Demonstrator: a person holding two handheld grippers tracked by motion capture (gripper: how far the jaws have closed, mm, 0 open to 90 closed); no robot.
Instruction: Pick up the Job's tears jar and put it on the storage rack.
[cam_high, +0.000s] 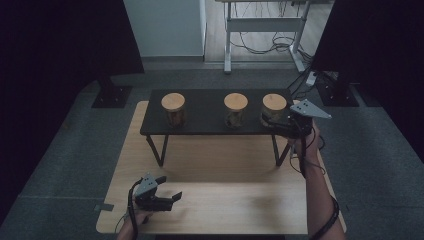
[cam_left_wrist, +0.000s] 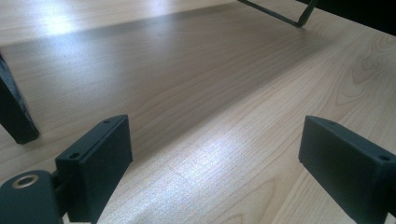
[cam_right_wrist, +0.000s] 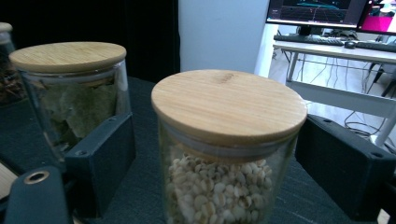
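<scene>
The jar of pale grains (cam_right_wrist: 227, 154) stands upright at the right end of the dark shelf (cam_high: 205, 102), straight ahead of the right gripper (cam_high: 278, 124), sitting between its jaws. The jaws are spread, one on each side of the glass, with a gap showing on both sides, so nothing is gripped yet. Closing on the glass below the wooden lid (cam_right_wrist: 229, 103) looks like the next move. The right hand is far nearer than the left.

Just beside it, further left on the shelf, is a jar of dried leaves (cam_right_wrist: 74, 93), also lidded. A third jar (cam_high: 173, 109) stands at the left end; its contents are unclear.

The left gripper (cam_high: 167, 192) rests low over the near left of the light wooden table (cam_left_wrist: 224, 116), jaws wide apart, holding nothing.
</scene>
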